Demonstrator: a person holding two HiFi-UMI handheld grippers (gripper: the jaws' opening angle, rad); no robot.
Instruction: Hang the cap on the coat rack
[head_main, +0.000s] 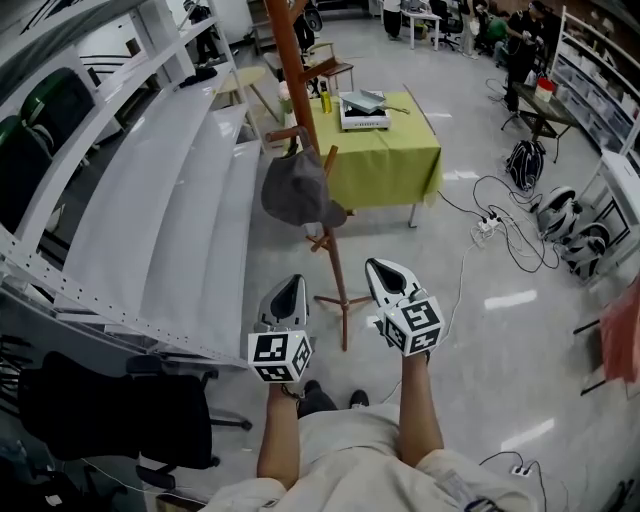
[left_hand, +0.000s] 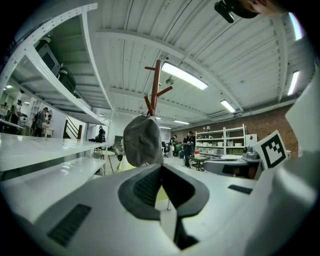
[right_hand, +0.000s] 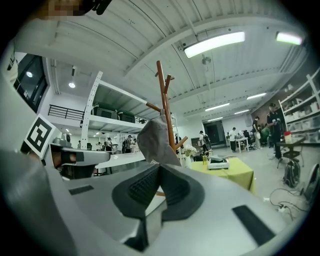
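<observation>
Hanging cap on rack, table behind; left hand-held gripper, right hand-held gripper clenched.

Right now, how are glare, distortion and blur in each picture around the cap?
Head view: even light, pale glints on the floor, cap sharp on the coat rack. Left gripper view: strong fisheye bend, ceiling lamp glaring. Right gripper view: same bend, cap clear.
</observation>
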